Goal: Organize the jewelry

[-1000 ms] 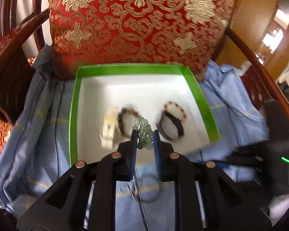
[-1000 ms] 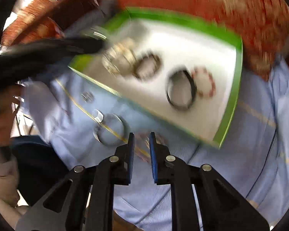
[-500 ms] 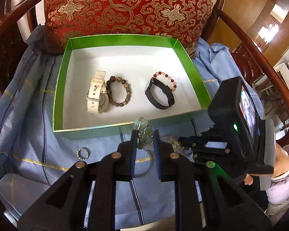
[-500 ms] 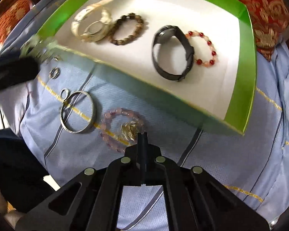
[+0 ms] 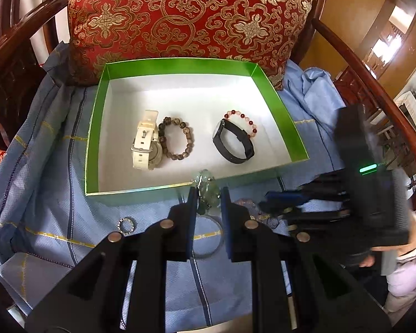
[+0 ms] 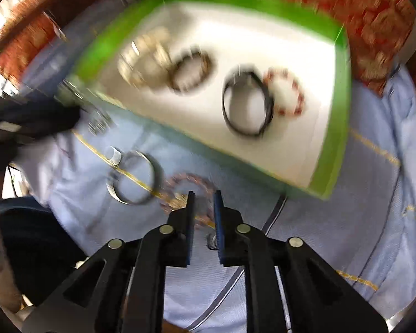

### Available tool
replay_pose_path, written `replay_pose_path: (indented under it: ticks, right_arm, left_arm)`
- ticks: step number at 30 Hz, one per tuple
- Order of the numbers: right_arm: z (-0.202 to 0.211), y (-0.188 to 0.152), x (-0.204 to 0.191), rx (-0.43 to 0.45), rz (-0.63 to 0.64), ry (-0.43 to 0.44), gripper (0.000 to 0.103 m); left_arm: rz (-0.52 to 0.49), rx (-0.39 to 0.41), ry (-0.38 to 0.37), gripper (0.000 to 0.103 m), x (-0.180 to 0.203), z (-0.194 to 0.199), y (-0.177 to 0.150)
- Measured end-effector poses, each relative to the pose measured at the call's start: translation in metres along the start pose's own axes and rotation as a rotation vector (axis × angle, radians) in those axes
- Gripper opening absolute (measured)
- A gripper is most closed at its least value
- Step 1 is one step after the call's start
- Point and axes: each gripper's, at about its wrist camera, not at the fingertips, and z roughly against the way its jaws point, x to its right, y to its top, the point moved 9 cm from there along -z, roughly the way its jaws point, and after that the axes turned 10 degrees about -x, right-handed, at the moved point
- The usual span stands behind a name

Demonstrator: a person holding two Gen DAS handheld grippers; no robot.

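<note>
My left gripper (image 5: 207, 194) is closed on the pale green bead bracelet (image 5: 206, 187), which hangs between the pads just short of the near wall of the green box (image 5: 93, 127). My right gripper (image 6: 202, 197) has its jaws a narrow gap apart and empty, poised over the pink bead bracelet (image 6: 192, 191) on the cloth; that view is motion-blurred.

Procedure, as I judge it: carry the green bracelet over the near wall, high enough that the dangling beads do not snag the rim. Release it in the bare white floor between the brown bead bracelet (image 5: 176, 141) and the black band (image 5: 233, 145), touching neither. Right gripper: straddle one side of the pink loop, not the gold piece lying with it, then close.

Inside the box also lie a white watch (image 5: 145, 144), touching the brown beads, and a red bead bracelet (image 5: 242, 123) against the band. A silver bangle (image 6: 133, 177) and a small ring (image 5: 126, 225) remain on the blue cloth (image 5: 41, 194), which is soft and creased, so it may lift with a pinch. The cloth covers a wooden armchair (image 5: 374, 63) with a red brocade cushion (image 5: 185, 16) behind the box
</note>
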Motion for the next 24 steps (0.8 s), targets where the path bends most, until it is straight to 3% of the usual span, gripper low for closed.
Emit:
replay_pose_path:
  ticks: [4,7,8,11,18,24]
  right_arm:
    - [-0.019,0.002,0.002,-0.042,0.013,-0.058,0.014]
    - [-0.022,0.004,-0.001,-0.025,0.036,-0.096,0.014]
    - [-0.023,0.004,-0.001,-0.025,0.030,-0.093,0.008]
    - [-0.015,0.001,-0.009,-0.019,0.036,-0.060,0.008]
    - [0.022,0.001,-0.021,0.076,0.022,-0.021,0.008]
    - [0.015,0.001,-0.013,0.048,-0.002,-0.015,0.008]
  left_arm:
    - [0.003,0.001,0.002,0.017,0.001,0.000,0.001]
    - [0.000,-0.002,0.004,0.017,0.002,-0.001,0.000]
    - [0.001,-0.003,0.005,0.017,0.001,-0.002,0.000]
    - [0.005,-0.007,0.000,0.017,0.000,-0.002,-0.001]
    - [0.017,-0.117,0.033,0.021,-0.003,-0.037,-0.012]
    - [0.005,-0.225,0.055,0.024,0.001,-0.076,-0.021]
